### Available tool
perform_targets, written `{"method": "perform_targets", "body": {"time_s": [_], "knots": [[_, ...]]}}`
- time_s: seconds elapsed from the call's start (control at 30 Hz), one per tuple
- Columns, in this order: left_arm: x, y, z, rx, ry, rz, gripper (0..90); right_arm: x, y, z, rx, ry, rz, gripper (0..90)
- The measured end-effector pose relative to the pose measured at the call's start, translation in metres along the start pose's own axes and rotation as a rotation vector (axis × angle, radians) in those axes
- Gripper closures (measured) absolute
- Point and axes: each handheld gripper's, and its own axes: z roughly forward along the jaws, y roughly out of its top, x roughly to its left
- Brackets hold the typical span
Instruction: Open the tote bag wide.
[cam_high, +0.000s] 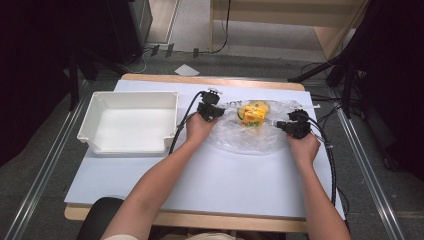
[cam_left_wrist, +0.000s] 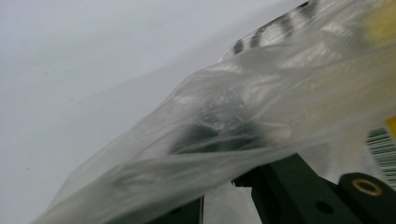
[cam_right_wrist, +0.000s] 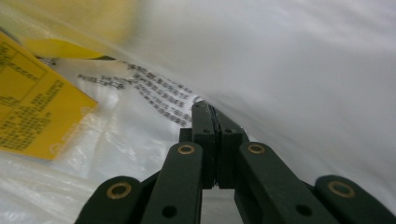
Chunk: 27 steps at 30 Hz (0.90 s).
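Note:
A clear plastic bag (cam_high: 248, 139) lies on the white table and holds a yellow printed carton (cam_high: 253, 119) and a rounder yellow item (cam_high: 256, 106) behind it. My left gripper (cam_high: 210, 111) is at the bag's left edge. In the left gripper view, bag film (cam_left_wrist: 280, 93) drapes over the gripper (cam_left_wrist: 210, 134), whose dark tips show through it, closed on a fold. My right gripper (cam_high: 295, 128) is at the bag's right edge. Up close, the right gripper (cam_right_wrist: 214, 112) has its jaws pressed together, pinching the printed film (cam_right_wrist: 140, 100) beside the carton (cam_right_wrist: 32, 116).
A white empty bin (cam_high: 129, 122) stands at the table's left, just left of my left hand. Black cables (cam_high: 181, 127) trail from both grippers. Bare table (cam_high: 220, 180) stretches toward the near edge. Dark stands and gear surround the table on the floor.

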Motion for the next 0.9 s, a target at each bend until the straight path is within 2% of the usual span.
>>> {"method": "perform_targets", "body": {"time_s": [0.2,0.37,0.5,0.9], "knots": [[0.016,0.0,-0.004,-0.004,0.06,-0.041,86.9,-0.02,-0.005,-0.011,0.013,-0.054,0.025,90.0],[0.025,0.0,-0.006,-0.008,0.091,-0.066,88.3,-0.038,-0.012,-0.02,0.005,-0.059,0.054,90.0],[0.028,0.0,-0.008,-0.009,0.106,-0.07,89.2,-0.042,-0.015,-0.023,0.003,-0.072,0.042,90.0],[0.03,-0.001,-0.01,-0.007,0.138,-0.062,90.0,-0.051,-0.024,-0.034,0.007,-0.058,0.057,90.0]]}}
